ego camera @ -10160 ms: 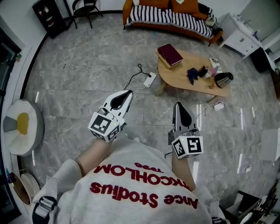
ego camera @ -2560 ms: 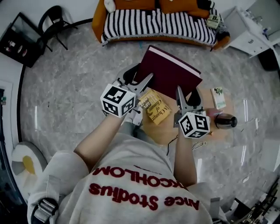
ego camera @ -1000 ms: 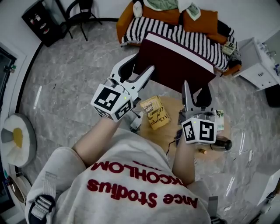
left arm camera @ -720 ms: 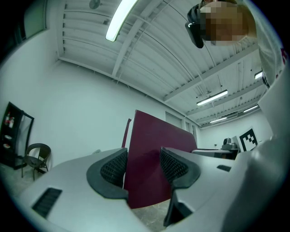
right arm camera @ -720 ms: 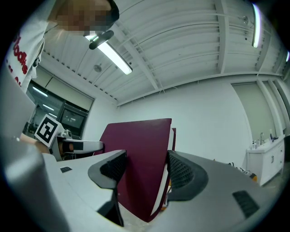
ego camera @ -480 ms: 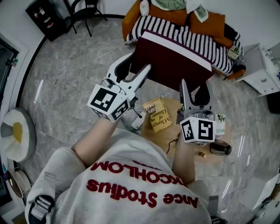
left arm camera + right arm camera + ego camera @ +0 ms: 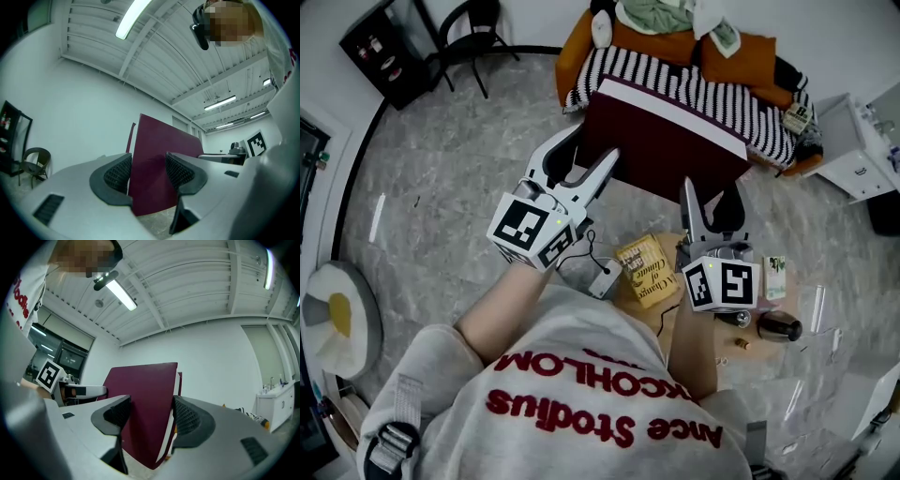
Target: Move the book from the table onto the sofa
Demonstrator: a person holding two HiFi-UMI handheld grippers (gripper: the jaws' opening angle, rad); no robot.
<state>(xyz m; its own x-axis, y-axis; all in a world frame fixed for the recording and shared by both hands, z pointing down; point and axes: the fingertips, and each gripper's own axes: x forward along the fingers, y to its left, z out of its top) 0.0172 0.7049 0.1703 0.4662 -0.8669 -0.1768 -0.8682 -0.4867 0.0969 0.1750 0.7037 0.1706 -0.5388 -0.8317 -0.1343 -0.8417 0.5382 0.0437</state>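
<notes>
Closest to me is the person's grey sweatshirt with red lettering (image 7: 581, 394), both forearms stretched out ahead. Each hand works a white two-jaw gripper with a marker cube on it. The left gripper (image 7: 592, 148) has its ribbed black pads pressed onto the two covers of the large maroon hardback book (image 7: 666, 141), near one corner of the edge closest to the person. The right gripper (image 7: 712, 192) is clamped the same way on the other near corner. I'd guess the double hold is there because the book is broad and heavy. One grip at a corner would let it swing or slip, whereas two spread along one edge keep it steady and roughly flat, with the far side tipped a little upward.

The book is in the air, touching neither table nor sofa. Below it and just beside the right gripper's cube lies the low pale wooden table (image 7: 667, 302). On it are a small yellow paperback (image 7: 645, 270), a dark kettle (image 7: 778, 326) and a few small items I can't make out.

Beyond the book's far edge stands the orange sofa with a black-and-white striped cover (image 7: 712, 94), with a green cloth (image 7: 652, 14) heaped at its back. The striped seat in front of the book looks free, so that seems the natural spot to set it down, though a short reach is needed before the jaws can let go.
</notes>
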